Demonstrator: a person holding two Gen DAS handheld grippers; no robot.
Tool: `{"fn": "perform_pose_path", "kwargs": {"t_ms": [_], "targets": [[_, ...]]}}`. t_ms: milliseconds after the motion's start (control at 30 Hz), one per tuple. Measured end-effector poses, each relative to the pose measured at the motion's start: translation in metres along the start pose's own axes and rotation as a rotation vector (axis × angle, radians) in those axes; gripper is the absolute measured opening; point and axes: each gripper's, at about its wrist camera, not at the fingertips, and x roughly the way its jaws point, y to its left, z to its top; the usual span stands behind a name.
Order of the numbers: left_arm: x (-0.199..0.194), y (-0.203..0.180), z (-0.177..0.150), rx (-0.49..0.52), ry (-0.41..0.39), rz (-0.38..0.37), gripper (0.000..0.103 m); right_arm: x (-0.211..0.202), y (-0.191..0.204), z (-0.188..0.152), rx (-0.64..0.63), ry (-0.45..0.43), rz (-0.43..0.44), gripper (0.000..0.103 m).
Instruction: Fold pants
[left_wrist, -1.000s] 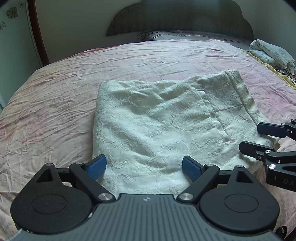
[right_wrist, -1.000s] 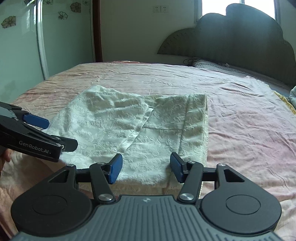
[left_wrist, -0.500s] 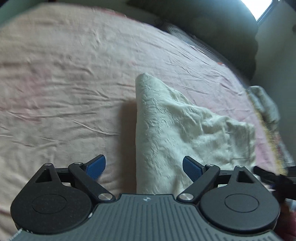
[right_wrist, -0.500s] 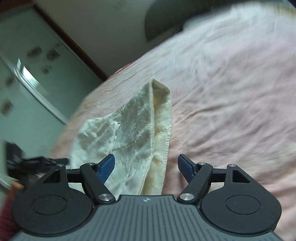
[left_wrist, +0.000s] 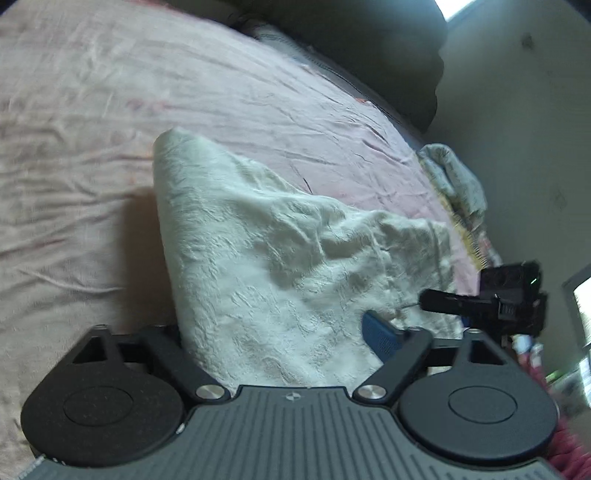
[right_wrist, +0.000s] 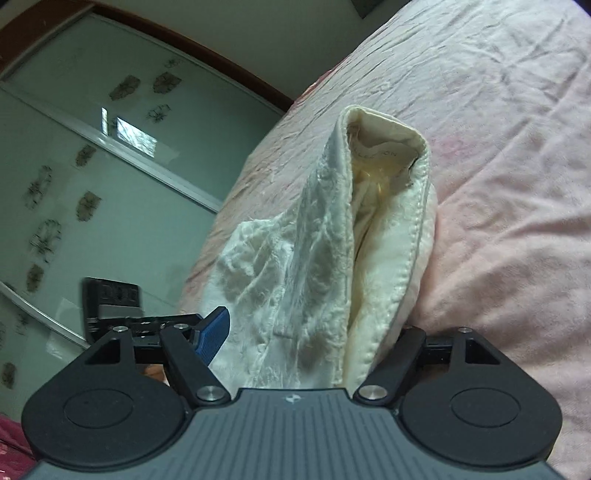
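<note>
Both moved in to the pants' (left_wrist: 280, 266) ends, left hand-held gripper (left_wrist: 280, 343) and right hand-held gripper (right_wrist: 310, 339) closing around cloth.

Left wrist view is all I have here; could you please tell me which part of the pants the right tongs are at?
Observer: The right tongs straddle the waistband end of the pants; their jaws are closing with the cloth between them.
Operator: Thank you. Is the waistband lying flat on the bed?
Observer: No, it gapes open, and a label shows inside it.
Operator: Can you see both pads of those tongs?
Observer: Only the blue pad on the left of the picture; the cloth hides the other.
</note>
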Motion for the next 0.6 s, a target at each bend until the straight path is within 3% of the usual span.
{"fn": "perform_pose_path", "kwargs": {"t_ms": [33,67,100,133,200,300,433,600], "targets": [[-0.001,-0.005,-0.003,0.033,-0.009,0.028,0.065,0.002,0.001,-0.002,0.002,-0.003,-0.017,0.058],[-0.002,-0.010,-0.006,0.061,-0.018,0.063,0.051,0.002,0.000,-0.005,0.010,-0.012,-0.020,0.053],[-0.003,-0.014,-0.007,0.083,-0.021,0.098,0.036,0.000,-0.001,-0.008,0.026,-0.026,-0.011,0.041],[-0.005,-0.016,-0.009,0.096,-0.028,0.119,0.030,-0.001,0.000,-0.011,0.038,-0.041,-0.014,0.034],[-0.011,-0.016,-0.010,0.090,-0.052,0.124,0.016,-0.004,0.006,-0.015,0.028,-0.061,-0.029,0.030],[-0.022,-0.018,-0.011,0.087,-0.098,0.128,0.008,-0.003,0.028,-0.012,-0.036,-0.068,-0.052,0.026],[-0.043,-0.026,-0.003,0.135,-0.173,0.156,0.008,-0.005,0.063,0.004,-0.152,-0.063,-0.039,0.024],[-0.064,-0.020,0.035,0.181,-0.262,0.249,0.008,0.019,0.096,0.043,-0.300,-0.065,-0.021,0.024]]}}
